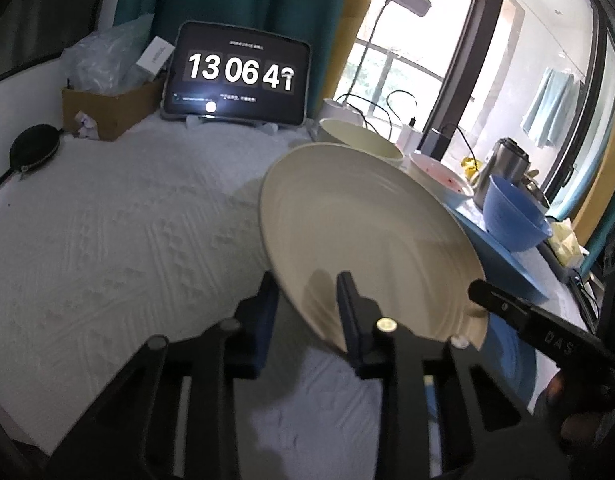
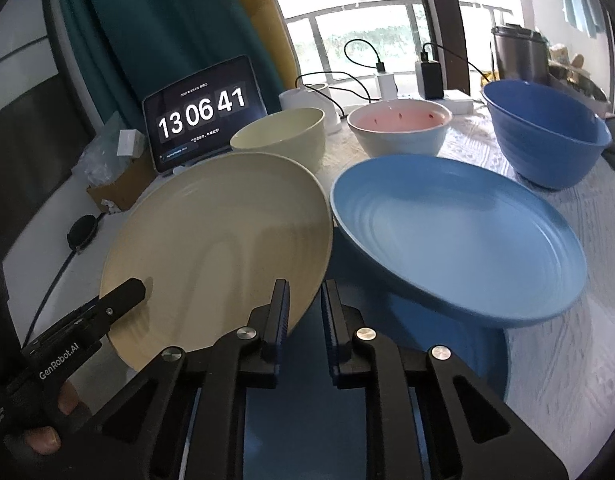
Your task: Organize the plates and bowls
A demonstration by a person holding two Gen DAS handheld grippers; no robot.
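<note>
A large cream plate [image 1: 367,220] [image 2: 227,232] hangs tilted above the white tablecloth [image 1: 107,240]. My left gripper [image 1: 306,284] is shut on its near rim, one finger under the plate and one on top; in the right wrist view the left gripper [image 2: 133,288] bites the plate's left edge. My right gripper [image 2: 304,284] is shut on the opposite rim, and in the left wrist view the right gripper [image 1: 479,292] sits on the plate's right edge. A blue plate [image 2: 459,240] [image 1: 503,268] lies just right of the cream one. Behind stand a cream bowl [image 2: 279,140], a pink-lined bowl [image 2: 399,132] and a blue bowl [image 2: 543,136].
A tablet showing a clock [image 1: 237,76] leans at the back. A cardboard box [image 1: 107,108] and a black round pouch [image 1: 35,148] sit at the back left. Chargers with cables [image 2: 429,74] and a steel flask [image 2: 519,56] stand by the window.
</note>
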